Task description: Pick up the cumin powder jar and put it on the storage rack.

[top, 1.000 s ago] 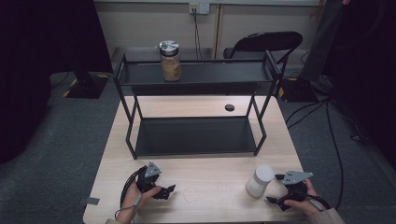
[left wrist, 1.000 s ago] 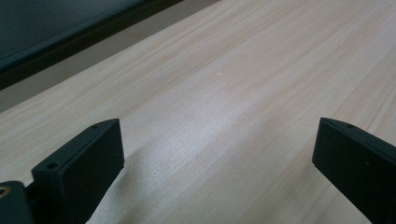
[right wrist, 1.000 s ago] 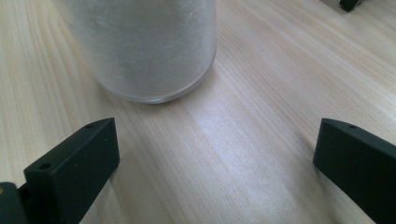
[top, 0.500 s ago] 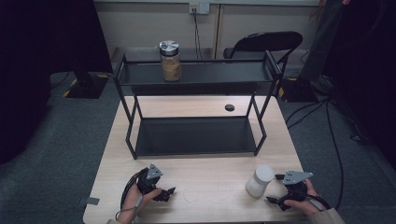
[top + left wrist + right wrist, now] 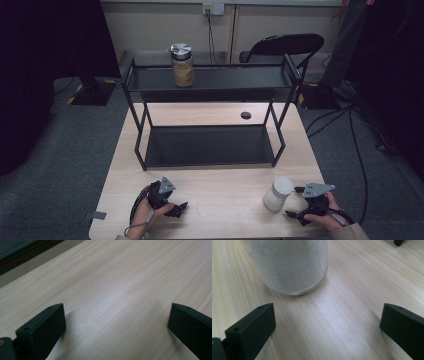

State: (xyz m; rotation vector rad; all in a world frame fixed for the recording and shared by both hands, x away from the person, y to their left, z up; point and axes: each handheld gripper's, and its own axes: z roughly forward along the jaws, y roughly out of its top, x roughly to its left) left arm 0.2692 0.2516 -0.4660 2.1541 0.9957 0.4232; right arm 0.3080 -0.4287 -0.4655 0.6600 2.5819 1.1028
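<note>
A white frosted jar (image 5: 278,193) stands upright on the wooden table (image 5: 225,185) near its front right. My right gripper (image 5: 294,214) rests just right of it, open, with the jar's base (image 5: 292,267) a short way ahead of its jaws and nothing between them. At the front left my left gripper (image 5: 181,207) lies low on the table, open, with bare wood (image 5: 115,305) between its jaws. A glass jar with a metal lid (image 5: 182,65), holding something tan, stands on the top shelf of the black two-tier rack (image 5: 210,145).
The rack takes up the table's middle and back. A small dark hole (image 5: 245,115) lies in the tabletop behind it. A black chair (image 5: 280,47) and cables (image 5: 350,130) are beyond the table, on the grey carpet.
</note>
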